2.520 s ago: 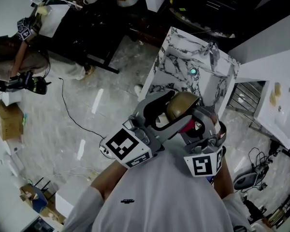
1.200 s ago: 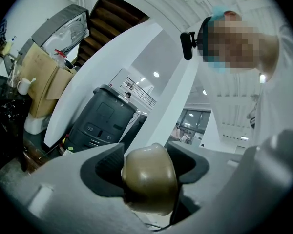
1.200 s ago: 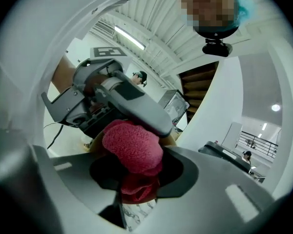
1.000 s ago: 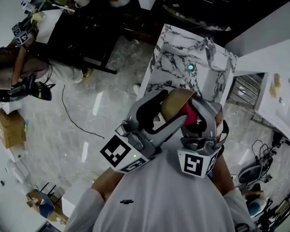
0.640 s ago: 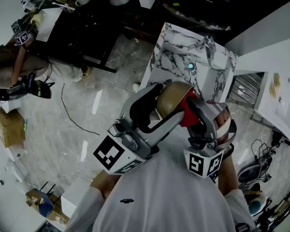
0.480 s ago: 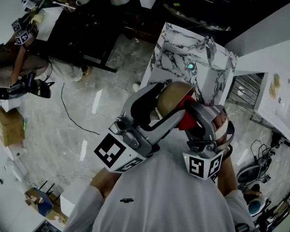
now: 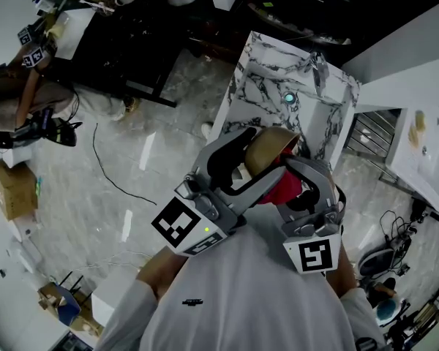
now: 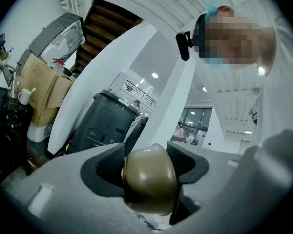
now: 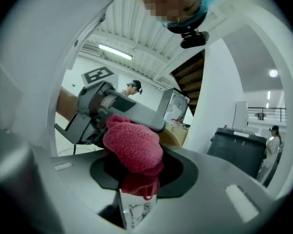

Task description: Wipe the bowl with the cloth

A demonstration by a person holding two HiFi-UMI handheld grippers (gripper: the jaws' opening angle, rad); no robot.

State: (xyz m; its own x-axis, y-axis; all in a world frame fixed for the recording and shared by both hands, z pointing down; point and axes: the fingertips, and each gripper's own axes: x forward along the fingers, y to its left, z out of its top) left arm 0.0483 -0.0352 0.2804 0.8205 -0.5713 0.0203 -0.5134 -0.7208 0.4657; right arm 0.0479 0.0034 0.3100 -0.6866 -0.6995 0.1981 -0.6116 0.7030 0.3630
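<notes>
A brown bowl (image 7: 270,147) is held up in front of the person's chest, and my left gripper (image 7: 254,159) is shut on it. In the left gripper view the bowl (image 8: 149,180) sits wedged between the two jaws, its outside facing the camera. My right gripper (image 7: 296,179) is shut on a bunched pink-red cloth (image 7: 282,189) that presses against the bowl's near side. The right gripper view shows the cloth (image 9: 133,146) in front of my left gripper (image 9: 107,112), with a sliver of the bowl's rim (image 9: 173,136) behind it.
Below the grippers stands a marble-patterned counter (image 7: 267,75) with a small round teal thing (image 7: 289,98) on it. A grey marble floor (image 7: 117,174) with a black cable spreads to the left. Another person (image 7: 22,93) stands at the far left beside a dark table (image 7: 132,35).
The bowl has tilted and shifted slightly right and down. My right gripper has moved the cloth down along the bowl's side, nearer the person's chest.
</notes>
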